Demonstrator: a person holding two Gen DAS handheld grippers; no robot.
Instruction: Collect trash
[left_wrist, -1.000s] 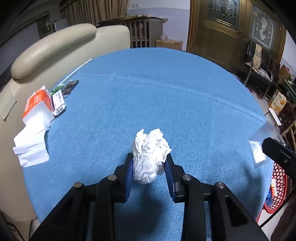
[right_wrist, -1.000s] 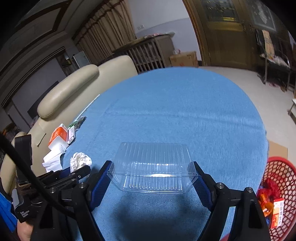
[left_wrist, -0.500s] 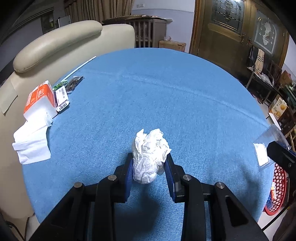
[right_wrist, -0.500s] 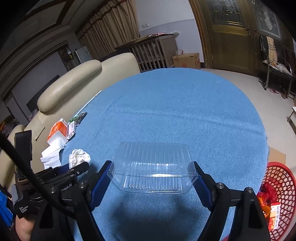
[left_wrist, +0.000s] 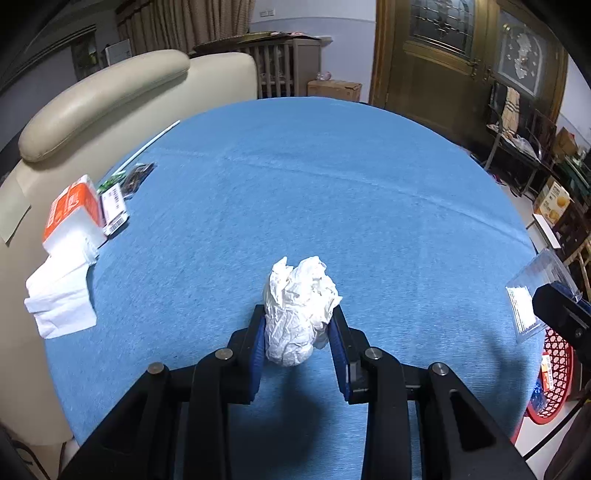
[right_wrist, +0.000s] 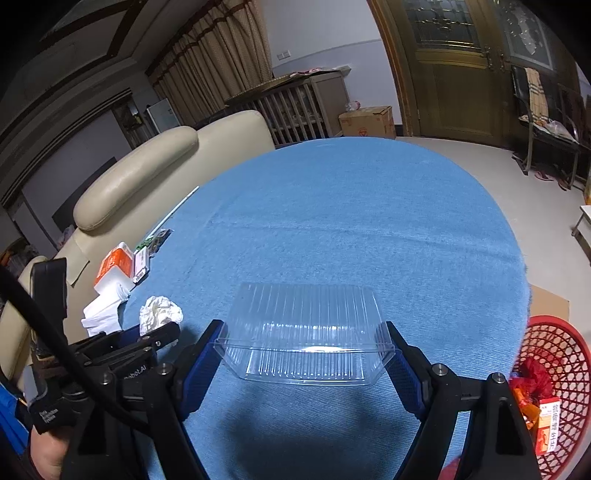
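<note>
Both bits of trash are already gripped: the crumpled tissue (left_wrist: 299, 306) is pinched upright in the left gripper (left_wrist: 298, 339), and the clear plastic tray (right_wrist: 304, 332) sits crosswise, long axis left-right, clamped in the wide-set right gripper (right_wrist: 303, 354). The red basket (right_wrist: 554, 354) is off the table's right edge, nearer the right hand. Both grippers angle down over the blue table (left_wrist: 332, 192).

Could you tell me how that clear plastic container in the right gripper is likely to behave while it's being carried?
The clear plastic container looks thin-walled and ribbed, so probably light and flexible, apt to buckle if squeezed. Its smooth sides may slip between the right gripper pads.
</note>
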